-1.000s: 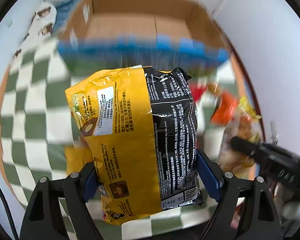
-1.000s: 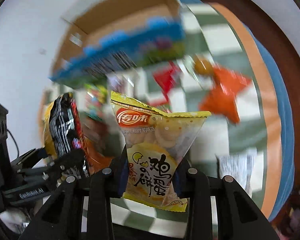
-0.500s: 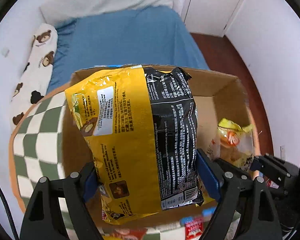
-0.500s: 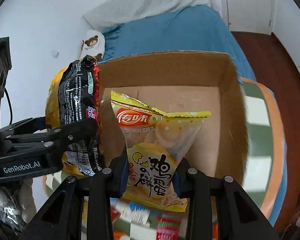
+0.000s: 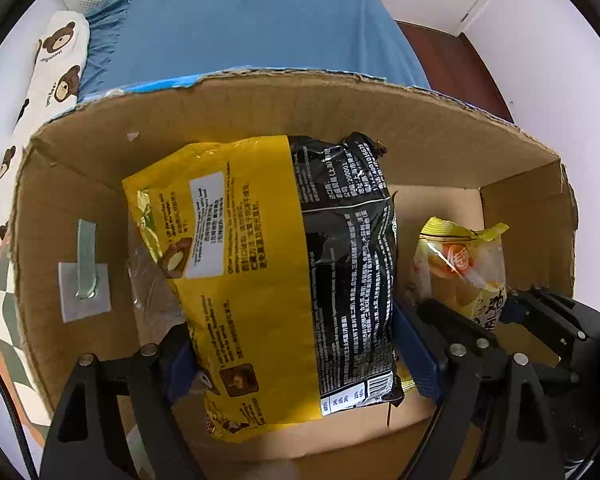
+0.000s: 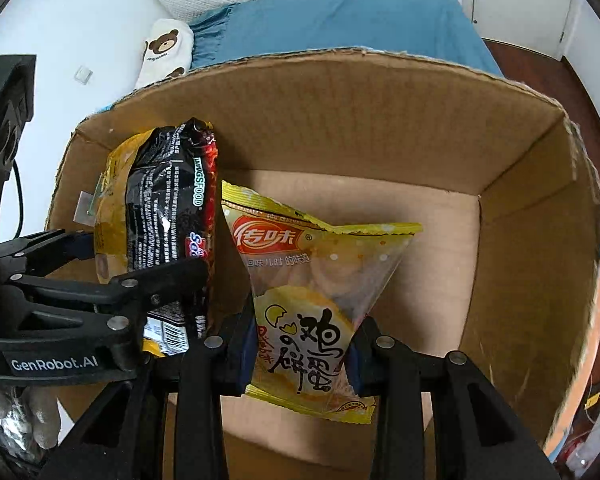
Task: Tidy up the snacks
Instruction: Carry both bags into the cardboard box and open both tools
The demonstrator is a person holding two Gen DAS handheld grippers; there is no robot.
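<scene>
Left wrist view: the left tongs (image 5: 296,350) grip the wide yellow-and-black snack bag (image 5: 268,276) inside the cardboard box (image 5: 340,120), above its floor.

Right wrist view: the right tongs (image 6: 302,346) pinch the yellow biscuit packet (image 6: 316,304) narrowly, also inside. Placing step; next, lower and release both.

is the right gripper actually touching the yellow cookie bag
Touching. In the right wrist view the right gripper has both blue pads pressed against the yellow cookie bag, pinching its lower half.
</scene>
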